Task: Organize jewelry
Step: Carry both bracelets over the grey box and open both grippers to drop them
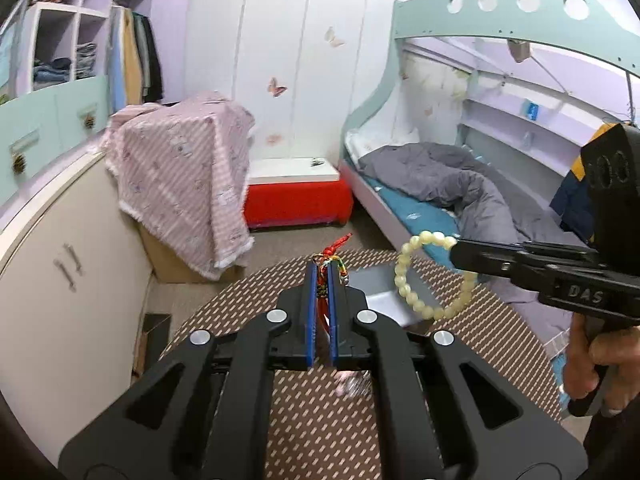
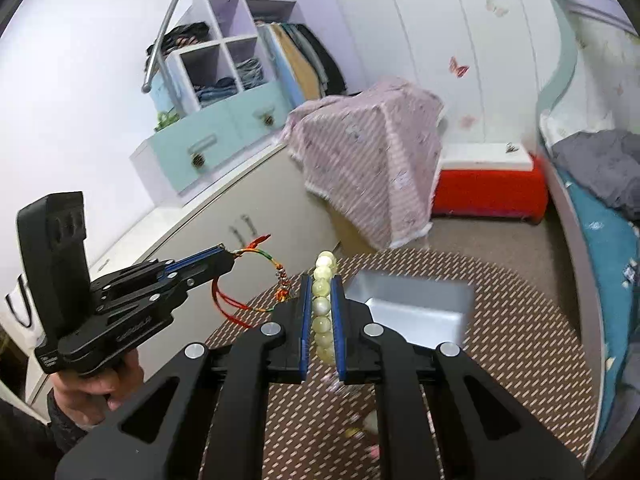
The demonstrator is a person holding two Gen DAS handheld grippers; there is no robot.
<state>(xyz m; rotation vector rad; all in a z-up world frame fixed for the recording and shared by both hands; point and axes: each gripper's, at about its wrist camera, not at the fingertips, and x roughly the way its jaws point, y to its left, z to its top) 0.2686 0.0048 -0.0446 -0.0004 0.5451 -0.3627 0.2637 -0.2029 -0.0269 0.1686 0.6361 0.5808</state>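
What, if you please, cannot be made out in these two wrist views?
- Left wrist view: the cord bracelet is mostly hidden between the left gripper fingers.
- Both views: the grey tray interior is partly covered by the grippers.
- Right wrist view: small items low on the table, blurred and behind the right gripper holding the bead bracelet.

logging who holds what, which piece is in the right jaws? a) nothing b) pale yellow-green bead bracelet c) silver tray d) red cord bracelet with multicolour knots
b: the right gripper is shut on the pale bead bracelet, its beads showing between the blue pads, while the left gripper clamps the red cord bracelet, both held above the grey tray.
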